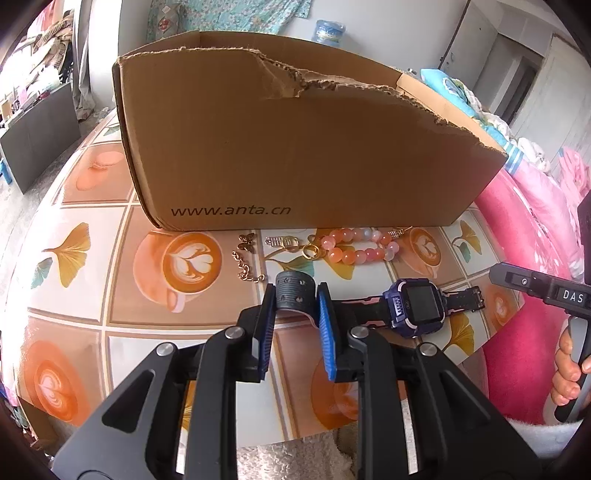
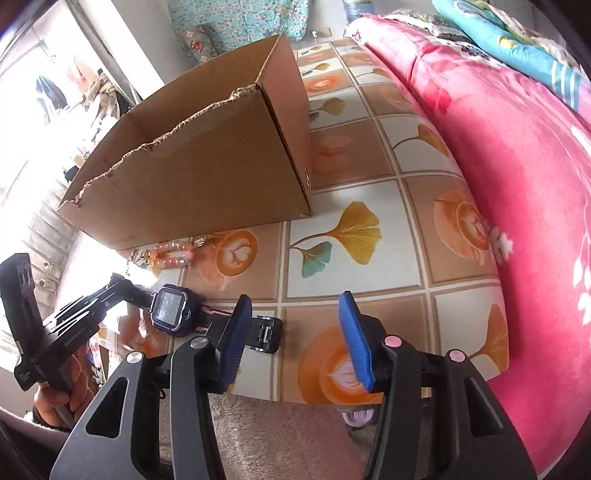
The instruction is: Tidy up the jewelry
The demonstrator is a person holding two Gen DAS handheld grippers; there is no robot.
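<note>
Left tongs (image 1: pixel 295 295) pinch the watch (image 1: pixel 417 306) strap; right tongs (image 2: pixel 295 325) gape, holding nothing.

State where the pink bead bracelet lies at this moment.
In the left wrist view the pink bead bracelet lies on the tablecloth just in front of the cardboard box, behind the smartwatch.

A tablecloth (image 1: pixel 92 206) printed with latte cups and ginkgo leaves is spread over most of the frame in both views. A pink floral blanket (image 2: pixel 517 166) is seen along the right side, with a turquoise patterned cloth (image 2: pixel 517 33) at the upper right. A blue water jug (image 1: pixel 328 31) is seen at top centre of the left view.
</note>
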